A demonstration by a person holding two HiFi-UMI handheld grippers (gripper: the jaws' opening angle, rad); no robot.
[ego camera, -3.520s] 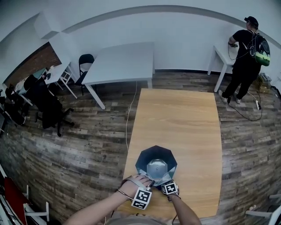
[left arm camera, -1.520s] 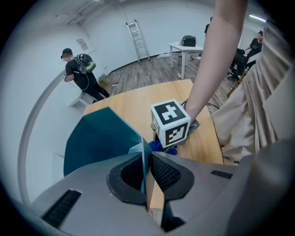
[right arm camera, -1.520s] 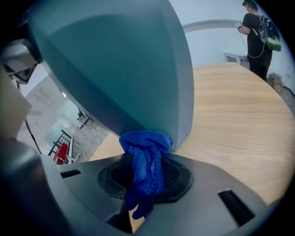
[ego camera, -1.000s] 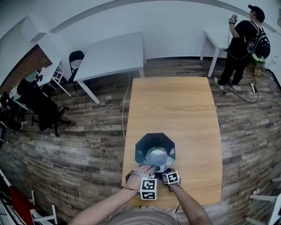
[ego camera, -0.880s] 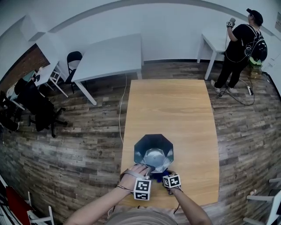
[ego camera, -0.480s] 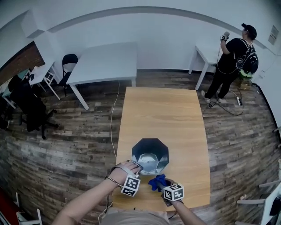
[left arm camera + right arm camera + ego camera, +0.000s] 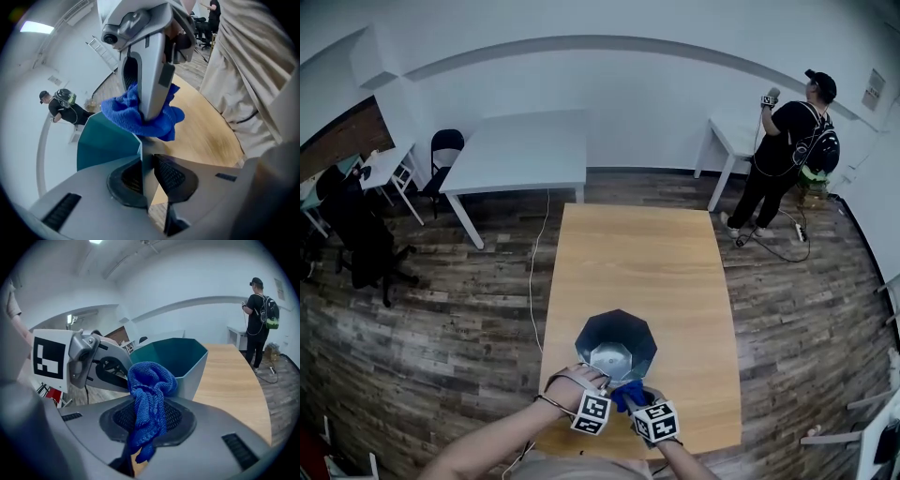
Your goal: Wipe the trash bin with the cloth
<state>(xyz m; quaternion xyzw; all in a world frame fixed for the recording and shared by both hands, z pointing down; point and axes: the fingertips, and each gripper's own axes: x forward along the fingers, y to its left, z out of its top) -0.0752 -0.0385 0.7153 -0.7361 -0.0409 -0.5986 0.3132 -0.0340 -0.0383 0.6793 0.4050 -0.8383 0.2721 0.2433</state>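
Observation:
A teal octagonal trash bin (image 7: 616,345) stands upright on the near end of the wooden table (image 7: 675,262). My left gripper (image 7: 603,382) is at the bin's near rim. In the left gripper view its jaws (image 7: 143,161) have just been closing and now pinch the thin wall of the bin (image 7: 103,140). My right gripper (image 7: 631,399) is shut on a crumpled blue cloth (image 7: 626,391), held just off the near rim. In the right gripper view the cloth (image 7: 150,385) hangs between the pads (image 7: 178,416), with the bin (image 7: 180,355) right behind it.
A person (image 7: 787,150) stands at a small white table (image 7: 731,131) at the back right. A larger white table (image 7: 520,150) and chairs (image 7: 441,150) stand at the back left. A cable (image 7: 534,272) trails on the floor left of the wooden table.
The right gripper has lifted the blue cloth into sight in front of the bin, then brought it closer to the rim. The left hand has shifted a little along the near rim.

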